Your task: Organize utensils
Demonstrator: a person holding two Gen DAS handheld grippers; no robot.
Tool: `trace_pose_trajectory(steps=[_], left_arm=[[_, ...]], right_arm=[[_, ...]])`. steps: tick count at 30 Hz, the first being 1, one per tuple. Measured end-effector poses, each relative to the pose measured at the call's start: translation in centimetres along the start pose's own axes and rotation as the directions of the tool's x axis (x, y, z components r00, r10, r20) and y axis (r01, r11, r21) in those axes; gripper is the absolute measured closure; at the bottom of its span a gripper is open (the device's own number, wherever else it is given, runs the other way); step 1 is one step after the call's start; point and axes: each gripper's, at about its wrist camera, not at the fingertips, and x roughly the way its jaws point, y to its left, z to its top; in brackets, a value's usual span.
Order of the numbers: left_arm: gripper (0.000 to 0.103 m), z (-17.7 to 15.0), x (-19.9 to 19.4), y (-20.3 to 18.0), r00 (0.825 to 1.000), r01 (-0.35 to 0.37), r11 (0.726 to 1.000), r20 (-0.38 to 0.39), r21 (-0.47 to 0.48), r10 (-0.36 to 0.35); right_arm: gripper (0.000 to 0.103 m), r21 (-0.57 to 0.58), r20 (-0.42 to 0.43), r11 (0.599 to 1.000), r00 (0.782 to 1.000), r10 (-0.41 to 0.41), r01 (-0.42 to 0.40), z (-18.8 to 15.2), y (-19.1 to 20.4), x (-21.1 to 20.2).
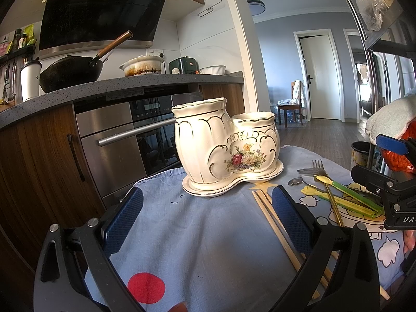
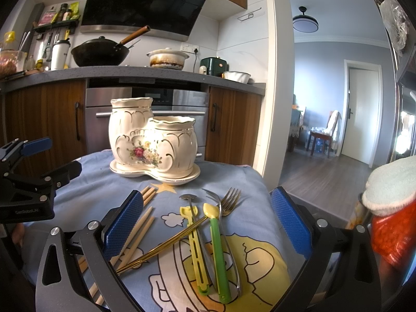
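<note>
Nearest the right tongs (image 2: 207,223), spread wide and empty: green spoon (image 2: 218,249), forks (image 2: 228,202), gold chopsticks (image 2: 166,244), all crossed on the table (image 2: 91,189). Light, stiff, likely slick; grip mid-handle. Wooden chopsticks (image 2: 141,225) partly hidden. Left tongs (image 1: 208,217) gape, empty. Beyond, the holder (image 2: 153,137): fragile, inside unseen.

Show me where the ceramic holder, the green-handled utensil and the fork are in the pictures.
ceramic holder (image 2: 153,140), right wrist view, on the flower painting on its front.
green-handled utensil (image 2: 218,249), right wrist view, on the middle of its handle.
fork (image 2: 230,200), right wrist view, on the base of its prongs.
</note>
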Motion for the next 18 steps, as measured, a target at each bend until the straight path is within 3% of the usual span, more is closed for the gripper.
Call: trace_pose_trajectory(steps=[13,18], left_arm=[[0.005,-0.1,-0.1,-0.3,1.000,0.021,0.999,-0.022,0.029,-0.020],[0.005,0.0,1.8,-1.4,0.991,0.036,0.994,-0.132,0.101,-0.022]], right_arm=[[0.005,0.038,-0.012,0.999,1.000,0.009,-0.008,-0.2,-0.4,0.4],[0.005,0.076,-0.039,0.997,0.999,0.021,-0.018,0.1,-1.4,0.6]])
